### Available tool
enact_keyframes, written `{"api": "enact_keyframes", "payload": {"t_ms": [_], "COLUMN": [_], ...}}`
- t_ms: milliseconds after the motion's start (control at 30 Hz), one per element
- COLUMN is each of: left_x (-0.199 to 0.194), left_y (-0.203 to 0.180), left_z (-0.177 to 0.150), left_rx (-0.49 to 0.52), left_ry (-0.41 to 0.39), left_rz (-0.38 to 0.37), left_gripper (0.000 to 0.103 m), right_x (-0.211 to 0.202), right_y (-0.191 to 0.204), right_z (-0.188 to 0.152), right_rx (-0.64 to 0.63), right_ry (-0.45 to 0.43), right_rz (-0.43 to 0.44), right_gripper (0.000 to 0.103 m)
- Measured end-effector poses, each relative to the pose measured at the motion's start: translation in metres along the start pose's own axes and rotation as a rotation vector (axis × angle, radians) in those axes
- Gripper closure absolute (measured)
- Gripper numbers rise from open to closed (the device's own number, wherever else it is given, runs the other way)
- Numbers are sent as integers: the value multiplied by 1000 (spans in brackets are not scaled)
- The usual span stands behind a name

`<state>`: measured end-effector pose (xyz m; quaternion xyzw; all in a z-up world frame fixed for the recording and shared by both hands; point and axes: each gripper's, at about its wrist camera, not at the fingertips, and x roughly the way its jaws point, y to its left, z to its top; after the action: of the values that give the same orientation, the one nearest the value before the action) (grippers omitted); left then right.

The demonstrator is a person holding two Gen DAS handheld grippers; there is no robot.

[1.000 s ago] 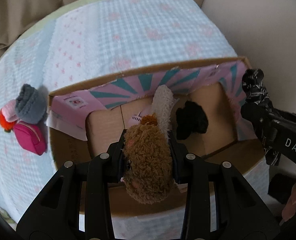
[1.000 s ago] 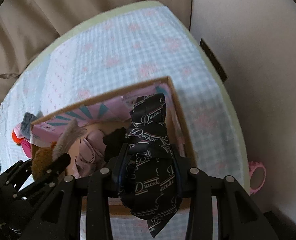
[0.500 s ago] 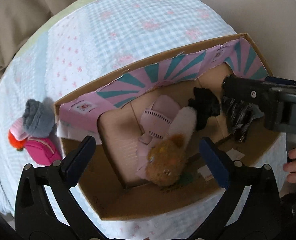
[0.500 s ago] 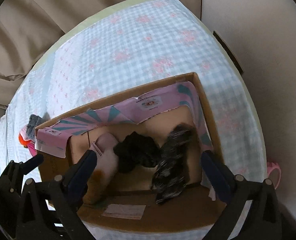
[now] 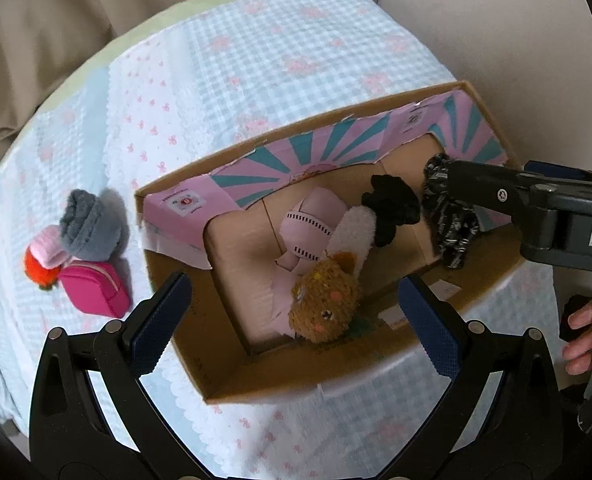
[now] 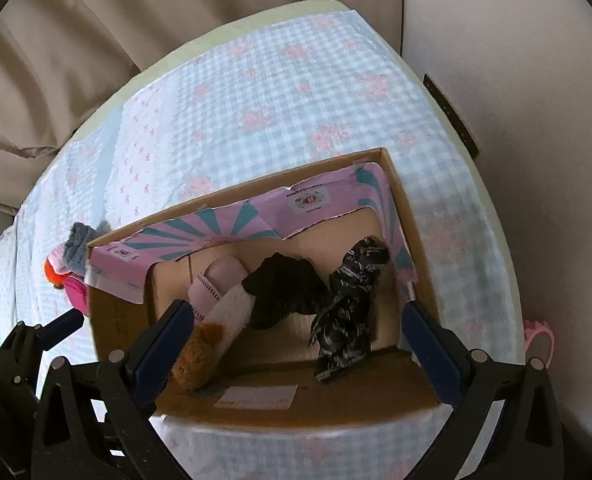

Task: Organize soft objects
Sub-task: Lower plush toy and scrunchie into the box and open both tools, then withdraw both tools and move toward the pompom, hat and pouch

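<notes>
Left hand-held gripper: jaws spread wide, just opened, nothing pinched; it is held above the near edge of the cardboard box. Right hand-held gripper: jaws likewise just opened and spread, nothing between the pads.

Directly below the left jaws a brown plush toy is seen lying inside the box, with a white fuzzy piece and a pink quilted item beside it. Below the right jaws a black patterned tie is draped against the box's right inner wall, next to a black fuzzy item.

Still outside the box, on the checked bedspread: a grey rolled sock, a magenta pouch, a pale pink piece and an orange item, clustered and touching.

Handling judgement: all are light, compressible and not fragile. The sock roll should be pinched across its middle, since an edge grip could unroll it. The pouch looks firmer and is best taken across its narrow sides.
</notes>
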<state>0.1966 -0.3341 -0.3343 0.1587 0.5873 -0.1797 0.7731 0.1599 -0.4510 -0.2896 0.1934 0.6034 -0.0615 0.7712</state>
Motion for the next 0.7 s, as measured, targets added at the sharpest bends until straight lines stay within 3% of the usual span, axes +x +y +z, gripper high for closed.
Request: {"api": "enact_keyframes", "payload": {"t_ms": [267,700], "left_x": [-48,-170], "left_y": [-4,-2], "left_z": [-5,-37], "left_rx": [20,52], "left_ry": [-74,-272], "left_rz": [-1,-5], "left_gripper": [0,0], "right_x": [-55,-180], "right_y": [11,41], "right_z": [-13,-49], "right_rx": [-33,-102], "right_ry": [-51,-234], "right_rz": [-17,-48], "right_gripper": [0,0]}}
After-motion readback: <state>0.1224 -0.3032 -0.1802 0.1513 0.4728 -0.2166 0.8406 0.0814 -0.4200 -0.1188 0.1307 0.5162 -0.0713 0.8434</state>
